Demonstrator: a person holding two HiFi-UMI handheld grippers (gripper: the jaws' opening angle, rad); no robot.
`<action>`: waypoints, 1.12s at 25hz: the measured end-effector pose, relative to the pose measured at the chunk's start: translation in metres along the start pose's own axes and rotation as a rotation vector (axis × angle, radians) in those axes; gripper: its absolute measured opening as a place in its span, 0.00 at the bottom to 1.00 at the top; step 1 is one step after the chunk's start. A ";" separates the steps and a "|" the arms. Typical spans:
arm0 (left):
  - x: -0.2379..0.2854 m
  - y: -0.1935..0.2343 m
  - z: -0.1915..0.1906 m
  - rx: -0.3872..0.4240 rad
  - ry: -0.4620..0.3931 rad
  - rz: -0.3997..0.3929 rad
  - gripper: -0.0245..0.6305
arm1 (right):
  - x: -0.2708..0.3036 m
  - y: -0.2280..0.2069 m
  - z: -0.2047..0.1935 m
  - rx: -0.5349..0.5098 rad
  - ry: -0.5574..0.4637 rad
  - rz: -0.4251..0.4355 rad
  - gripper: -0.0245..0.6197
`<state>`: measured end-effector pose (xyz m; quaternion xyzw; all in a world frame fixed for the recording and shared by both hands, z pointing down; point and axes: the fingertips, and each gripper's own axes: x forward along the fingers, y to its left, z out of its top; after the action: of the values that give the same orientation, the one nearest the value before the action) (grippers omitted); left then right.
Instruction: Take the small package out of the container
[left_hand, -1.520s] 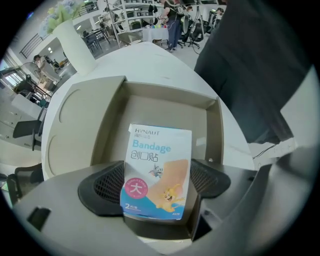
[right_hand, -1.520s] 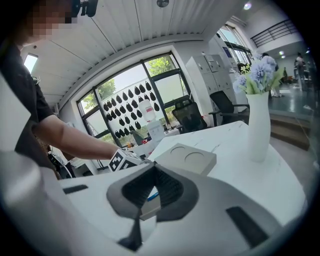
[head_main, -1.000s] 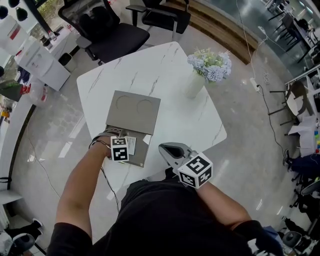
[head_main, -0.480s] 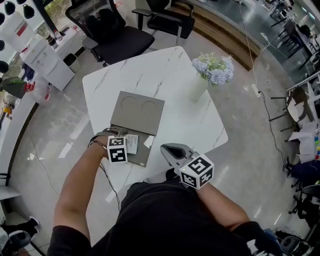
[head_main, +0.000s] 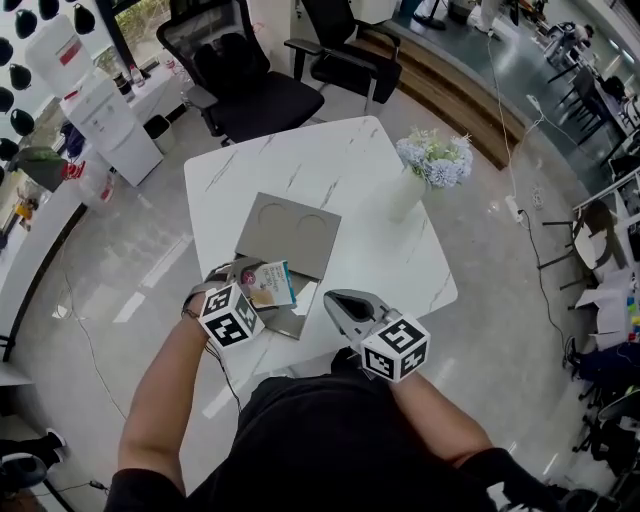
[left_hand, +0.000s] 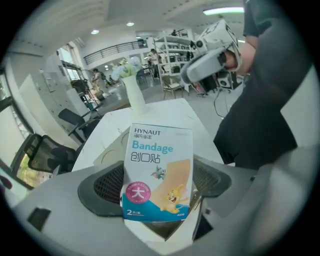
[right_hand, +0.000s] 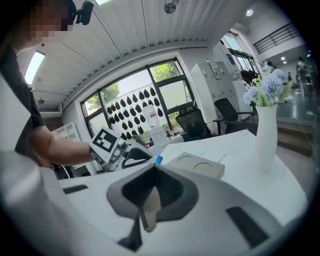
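The small package is a white and blue bandage box, held upright with my left gripper shut on its lower part. In the head view the package hangs just above the grey container, at the near edge of the container's lid with two round dents. My left gripper sits at the container's left side. My right gripper hovers to the right of the container, near the table's front edge, shut and holding nothing. In the right gripper view only a blue corner of the package shows.
A white vase of pale blue flowers stands at the right of the white marble table. Black office chairs stand beyond the far edge. The person's body is close against the table's near corner.
My left gripper has lifted the package up out of the container and tilted it upright. The right gripper has stayed about where it was.
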<state>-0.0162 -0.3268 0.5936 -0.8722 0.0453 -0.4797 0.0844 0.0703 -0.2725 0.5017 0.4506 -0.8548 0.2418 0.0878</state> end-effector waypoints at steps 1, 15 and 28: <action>-0.005 -0.001 0.001 -0.040 -0.027 0.020 0.69 | 0.000 0.002 0.002 -0.004 -0.003 0.001 0.04; -0.082 0.006 -0.018 -0.728 -0.370 0.259 0.69 | 0.005 0.027 0.018 -0.067 -0.040 0.017 0.04; -0.132 0.001 -0.006 -0.944 -0.594 0.335 0.69 | 0.002 0.034 0.034 -0.107 -0.066 0.024 0.04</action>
<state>-0.0922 -0.3076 0.4874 -0.8934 0.3663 -0.1222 -0.2297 0.0444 -0.2742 0.4619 0.4429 -0.8743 0.1816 0.0807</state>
